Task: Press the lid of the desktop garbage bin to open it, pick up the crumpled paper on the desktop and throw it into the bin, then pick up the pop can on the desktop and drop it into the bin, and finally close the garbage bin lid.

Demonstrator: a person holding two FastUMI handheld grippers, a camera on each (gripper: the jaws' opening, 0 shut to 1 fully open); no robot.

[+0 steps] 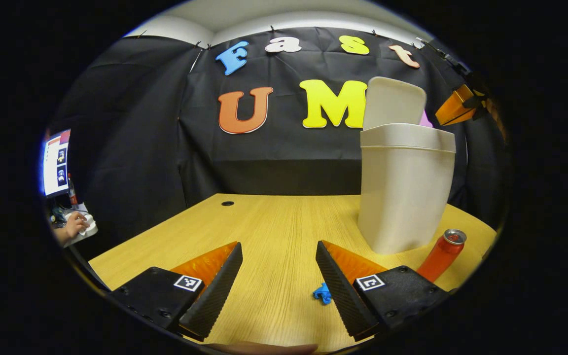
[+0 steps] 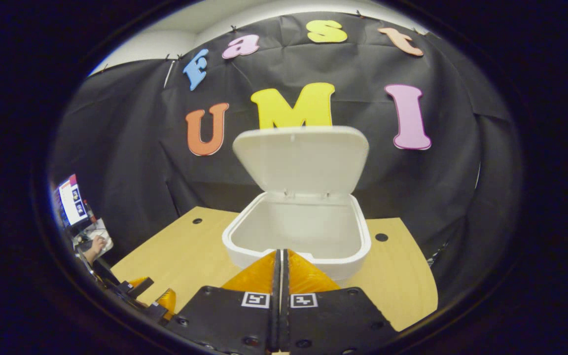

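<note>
Wooden desktop [image 1: 274,222] carries the white bin [image 1: 405,190], its lid [image 2: 301,160] standing up open. From the left gripper view, the left gripper [image 1: 279,276] is spread wide above the desk; the bin and red pop can [image 1: 442,255] stand to its right. The right gripper [image 2: 280,283], fingers pressed together, hovers just before the bin's open mouth.

A wooden bench [image 1: 274,231] carries a small blue object [image 1: 322,293]. At far left a lit screen [image 1: 56,162] stands above a person's hand [image 1: 74,226].
</note>
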